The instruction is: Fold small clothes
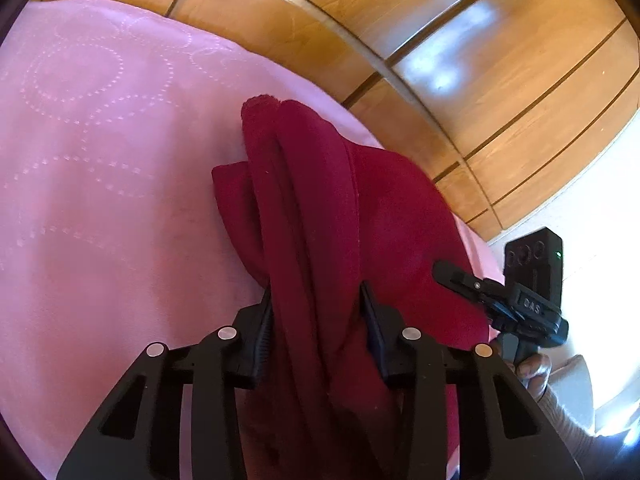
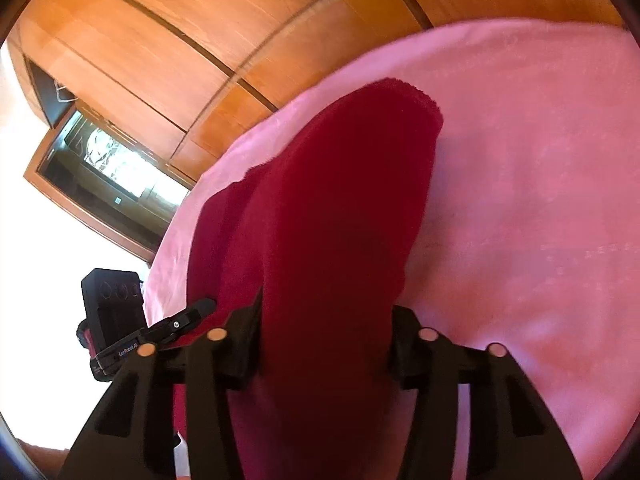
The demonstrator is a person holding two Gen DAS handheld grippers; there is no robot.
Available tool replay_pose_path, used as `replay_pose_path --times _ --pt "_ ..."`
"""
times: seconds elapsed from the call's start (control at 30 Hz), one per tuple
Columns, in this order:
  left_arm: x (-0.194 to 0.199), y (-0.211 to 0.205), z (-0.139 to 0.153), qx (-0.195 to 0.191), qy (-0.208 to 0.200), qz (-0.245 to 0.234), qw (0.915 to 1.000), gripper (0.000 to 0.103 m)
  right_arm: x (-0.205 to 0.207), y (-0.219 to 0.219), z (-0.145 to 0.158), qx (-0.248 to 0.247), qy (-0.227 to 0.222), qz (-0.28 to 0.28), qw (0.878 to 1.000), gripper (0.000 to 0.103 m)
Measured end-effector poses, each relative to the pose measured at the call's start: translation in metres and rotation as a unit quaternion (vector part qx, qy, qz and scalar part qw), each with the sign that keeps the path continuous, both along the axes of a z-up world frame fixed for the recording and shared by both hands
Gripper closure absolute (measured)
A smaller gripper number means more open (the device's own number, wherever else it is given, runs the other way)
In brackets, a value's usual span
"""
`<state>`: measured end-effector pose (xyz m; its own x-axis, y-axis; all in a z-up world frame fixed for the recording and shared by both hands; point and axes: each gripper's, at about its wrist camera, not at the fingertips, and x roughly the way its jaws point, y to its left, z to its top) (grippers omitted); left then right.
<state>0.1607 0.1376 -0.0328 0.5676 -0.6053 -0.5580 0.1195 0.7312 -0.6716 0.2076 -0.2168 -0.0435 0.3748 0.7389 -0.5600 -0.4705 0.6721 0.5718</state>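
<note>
A dark red garment [image 1: 316, 208] hangs bunched between both grippers over a pink bedspread [image 1: 104, 168]. My left gripper [image 1: 316, 300] is shut on a thick fold of it; the cloth drapes forward and down onto the bed. My right gripper [image 2: 326, 312] is shut on another part of the same red garment [image 2: 340, 200], which fills the gap between its fingers. The right gripper also shows in the left wrist view [image 1: 500, 296] at the garment's right edge, and the left gripper shows in the right wrist view [image 2: 160, 332] at the left.
The pink bedspread [image 2: 520, 200] covers the bed. Wooden wardrobe doors [image 1: 460, 60] stand behind the bed. A mirror or window with a wooden frame [image 2: 108, 176] is at the left in the right wrist view.
</note>
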Motion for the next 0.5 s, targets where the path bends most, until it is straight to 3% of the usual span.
replay_pose_path --times 0.1,0.23,0.4,0.5 --pt "-0.007 -0.013 0.010 -0.025 -0.013 -0.013 0.9995 0.066 -0.025 -0.017 0.018 -0.006 -0.034 -0.011 0.999 0.060" --pt "-0.008 -0.059 0.023 -0.041 -0.024 -0.059 0.9972 0.066 -0.053 -0.061 0.038 -0.009 -0.067 -0.047 0.997 0.061" --pt "0.006 -0.159 0.051 -0.064 -0.047 -0.140 0.9869 0.066 -0.091 -0.154 0.070 -0.028 -0.111 -0.128 0.985 0.061" --pt "0.018 -0.227 0.066 -0.051 -0.057 -0.192 0.9784 0.066 -0.107 -0.207 0.078 -0.060 -0.128 -0.191 0.971 0.057"
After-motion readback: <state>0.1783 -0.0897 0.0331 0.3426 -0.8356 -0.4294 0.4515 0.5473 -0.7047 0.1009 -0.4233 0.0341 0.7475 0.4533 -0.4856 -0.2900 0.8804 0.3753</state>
